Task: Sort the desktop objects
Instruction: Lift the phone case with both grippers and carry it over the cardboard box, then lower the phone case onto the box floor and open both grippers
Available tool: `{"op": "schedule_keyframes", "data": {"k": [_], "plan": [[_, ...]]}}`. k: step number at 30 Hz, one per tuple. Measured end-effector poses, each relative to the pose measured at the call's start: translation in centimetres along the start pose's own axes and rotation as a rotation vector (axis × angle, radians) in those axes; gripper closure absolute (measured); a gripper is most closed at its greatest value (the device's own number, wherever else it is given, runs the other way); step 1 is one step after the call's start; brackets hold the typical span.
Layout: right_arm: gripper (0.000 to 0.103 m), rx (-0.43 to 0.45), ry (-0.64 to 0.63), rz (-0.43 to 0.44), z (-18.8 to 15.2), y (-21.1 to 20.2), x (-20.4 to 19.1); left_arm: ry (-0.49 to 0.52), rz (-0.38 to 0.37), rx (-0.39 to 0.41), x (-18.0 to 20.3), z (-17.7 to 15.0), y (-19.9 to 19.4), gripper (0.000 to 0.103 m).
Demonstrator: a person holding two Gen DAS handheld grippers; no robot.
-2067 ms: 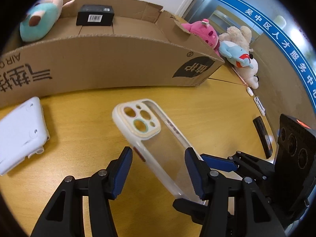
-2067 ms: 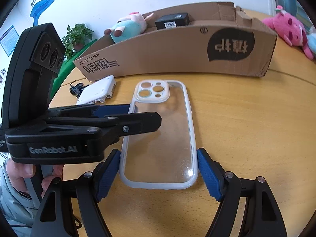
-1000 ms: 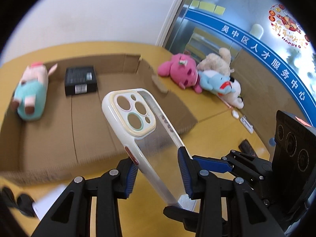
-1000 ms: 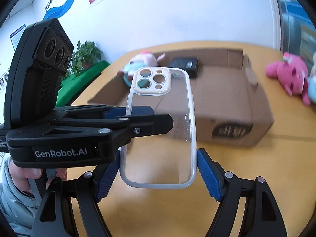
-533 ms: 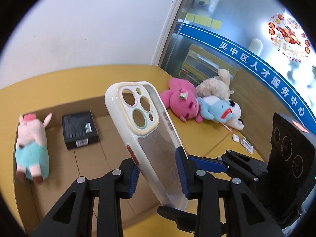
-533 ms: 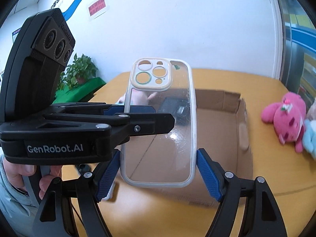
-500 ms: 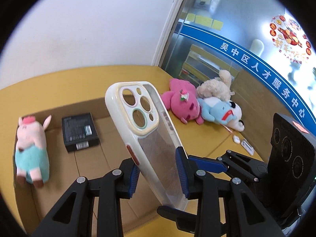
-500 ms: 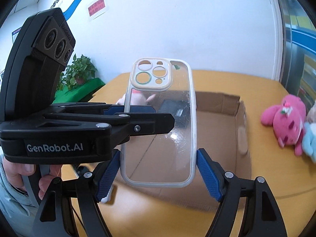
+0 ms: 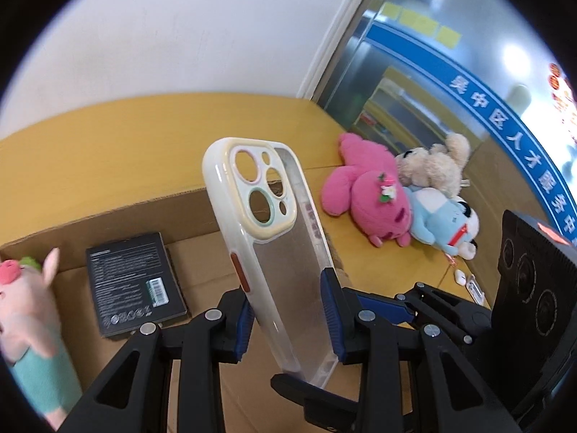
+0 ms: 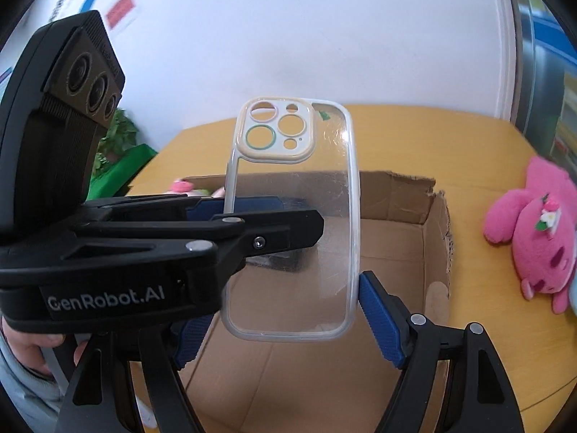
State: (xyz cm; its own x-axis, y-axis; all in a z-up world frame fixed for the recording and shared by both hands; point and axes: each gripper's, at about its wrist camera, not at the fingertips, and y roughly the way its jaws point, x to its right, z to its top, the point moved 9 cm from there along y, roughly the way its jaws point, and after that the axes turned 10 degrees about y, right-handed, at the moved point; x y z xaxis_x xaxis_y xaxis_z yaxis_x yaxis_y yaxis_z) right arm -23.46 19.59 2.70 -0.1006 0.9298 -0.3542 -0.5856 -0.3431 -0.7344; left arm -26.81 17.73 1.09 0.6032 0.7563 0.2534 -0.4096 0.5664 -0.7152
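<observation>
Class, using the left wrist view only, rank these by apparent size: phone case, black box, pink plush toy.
1. phone case, though nearest the camera
2. pink plush toy and black box look alike; unranked

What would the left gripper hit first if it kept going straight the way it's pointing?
Probably the cardboard box: the left gripper, shut on the phone case, points over the box floor toward its far wall. The case's top edge would likely touch first, though depth is unclear.
</observation>
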Motion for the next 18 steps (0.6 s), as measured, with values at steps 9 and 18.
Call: {"op": "schedule_keyframes", "data": {"k": [9,18], "plan": [[0.027,-0.140,0.121,-0.057,0.3,6.6,5.7,-0.069,-0.036,-0.105,-2.2,-0.5,7.3,0.070],[0.027,-0.207,0.135,-0.143,-0.5,10.1,8.5,-0.147,-0.042,-0.213,-3.5,-1.7,11.3,0.064]]}}
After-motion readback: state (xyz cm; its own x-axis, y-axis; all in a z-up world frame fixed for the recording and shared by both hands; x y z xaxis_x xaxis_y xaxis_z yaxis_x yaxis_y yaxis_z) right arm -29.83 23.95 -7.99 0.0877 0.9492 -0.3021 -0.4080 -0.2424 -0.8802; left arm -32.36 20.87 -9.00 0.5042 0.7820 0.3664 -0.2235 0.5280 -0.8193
